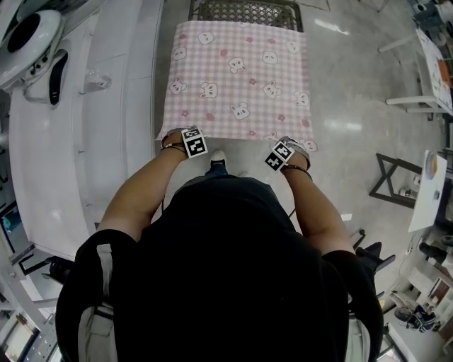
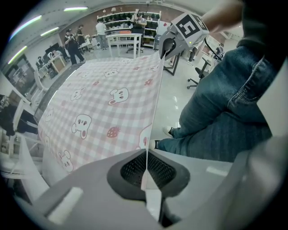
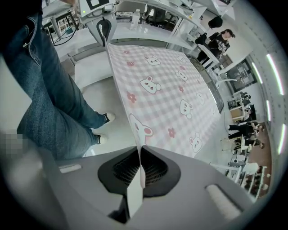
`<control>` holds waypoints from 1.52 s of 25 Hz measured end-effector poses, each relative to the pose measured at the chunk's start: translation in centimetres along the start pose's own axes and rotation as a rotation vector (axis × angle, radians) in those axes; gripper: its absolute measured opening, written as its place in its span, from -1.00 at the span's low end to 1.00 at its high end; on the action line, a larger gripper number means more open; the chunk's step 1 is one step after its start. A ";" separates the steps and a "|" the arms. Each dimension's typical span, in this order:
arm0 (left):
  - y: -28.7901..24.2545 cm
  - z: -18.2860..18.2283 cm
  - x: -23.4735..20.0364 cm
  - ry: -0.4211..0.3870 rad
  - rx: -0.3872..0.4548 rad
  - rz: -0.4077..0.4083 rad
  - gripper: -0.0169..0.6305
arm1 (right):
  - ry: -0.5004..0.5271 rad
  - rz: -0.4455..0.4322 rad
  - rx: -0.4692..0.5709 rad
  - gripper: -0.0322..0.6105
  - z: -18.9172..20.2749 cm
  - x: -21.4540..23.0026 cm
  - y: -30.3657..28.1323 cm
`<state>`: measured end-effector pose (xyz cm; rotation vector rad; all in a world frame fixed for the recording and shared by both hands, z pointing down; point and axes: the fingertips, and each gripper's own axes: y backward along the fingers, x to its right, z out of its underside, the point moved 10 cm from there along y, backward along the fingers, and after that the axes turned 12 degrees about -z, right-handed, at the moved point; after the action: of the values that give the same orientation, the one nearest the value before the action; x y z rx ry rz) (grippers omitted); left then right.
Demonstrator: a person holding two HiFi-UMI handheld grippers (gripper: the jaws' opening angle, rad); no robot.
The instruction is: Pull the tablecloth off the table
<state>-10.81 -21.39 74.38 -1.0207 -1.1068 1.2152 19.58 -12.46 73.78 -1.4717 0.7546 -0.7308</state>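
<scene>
Dark-shirted shoulders of the person fill the foreground, with both bare forearms reaching forward to the near edge of the pink checked tablecloth. It is printed with rabbits and strawberries and lies spread flat over the table, whose dark mesh frame shows only at the far end. The left gripper has its jaws pressed together on the cloth's near left corner, the right gripper pinches the near right corner likewise, and the hem runs taut between them beside a long white counter.
</scene>
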 end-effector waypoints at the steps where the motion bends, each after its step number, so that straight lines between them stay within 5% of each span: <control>1: 0.0 -0.1 0.5 0.003 -0.004 -0.002 -0.94 | 0.001 -0.002 0.004 -0.80 0.4 -0.3 -0.1; 24: 4.1 -3.0 17.1 0.110 -0.072 -0.101 -0.94 | 0.115 -0.059 0.076 -0.80 12.0 -10.9 0.1; 38: 5.1 -1.0 23.3 0.127 -0.066 -0.035 -0.95 | 0.183 -0.087 0.038 -0.80 14.0 -16.9 0.4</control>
<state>-10.22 2.27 71.18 -1.1089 -1.0664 1.0768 21.09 9.43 72.93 -1.4234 0.8144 -0.9510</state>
